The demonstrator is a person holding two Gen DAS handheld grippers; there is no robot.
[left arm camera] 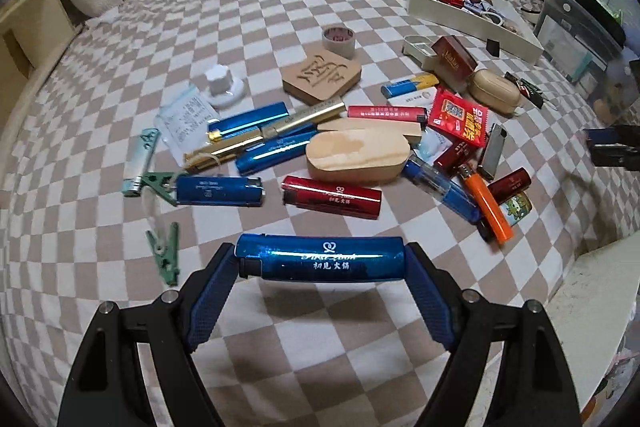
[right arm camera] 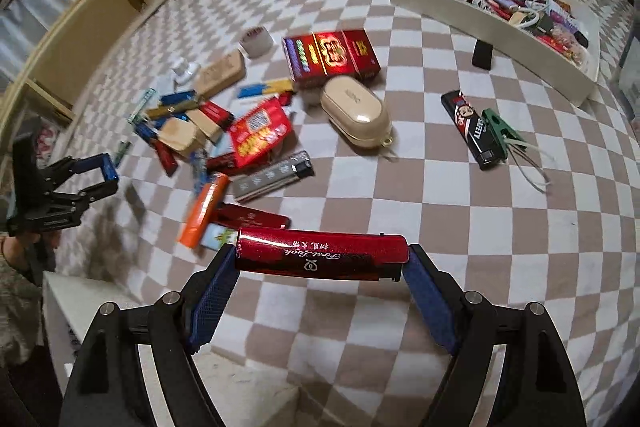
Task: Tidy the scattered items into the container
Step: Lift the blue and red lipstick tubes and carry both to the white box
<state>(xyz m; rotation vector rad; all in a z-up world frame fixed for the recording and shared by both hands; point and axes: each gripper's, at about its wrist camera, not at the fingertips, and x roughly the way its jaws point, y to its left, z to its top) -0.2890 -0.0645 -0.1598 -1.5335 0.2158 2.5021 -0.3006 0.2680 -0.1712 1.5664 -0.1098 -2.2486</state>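
My left gripper is shut on a blue lighter, held lengthwise between its blue pads above the checkered bed cover. My right gripper is shut on a red lighter in the same end-to-end hold. The white container sits at the far right, filled with several lighters and small items; it also shows in the left wrist view as the white container. A scattered pile of lighters, wooden blocks and packets lies ahead. The left gripper appears at the left edge of the right wrist view.
A beige case, a red box, a black lighter with a green clip, and a tape roll lie on the bed. Wooden shelves stand left; a plastic bin stands right.
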